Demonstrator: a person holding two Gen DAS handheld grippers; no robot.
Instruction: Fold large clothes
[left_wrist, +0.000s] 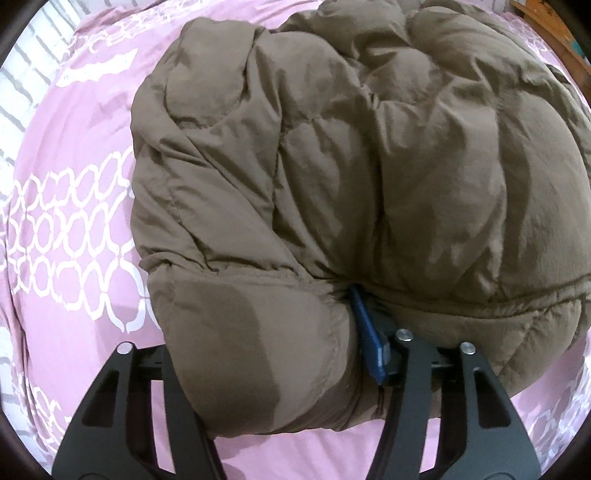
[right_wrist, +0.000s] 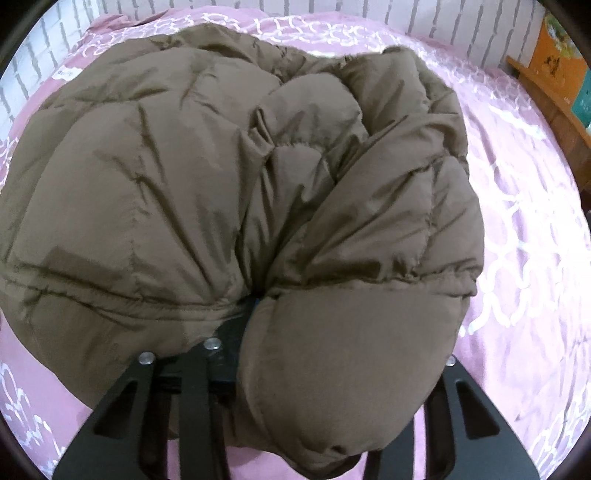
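Both tongs, left (left_wrist: 258, 373) and right (right_wrist: 332, 369), pinched bulging hem corners of the brown puffer jacket (left_wrist: 369, 166), which lay bunched on the pink patterned bed (left_wrist: 66, 206), seemingly partly folded, with flattening and further folds left.

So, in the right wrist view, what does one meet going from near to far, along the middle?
Tongs closed on the near edge of the brown padded jacket → pink patterned bed cover → white brick wall.

Taupe-brown quilted jacket (left_wrist: 369, 166) on pink bedsheet (left_wrist: 74, 206) with white lattice pattern
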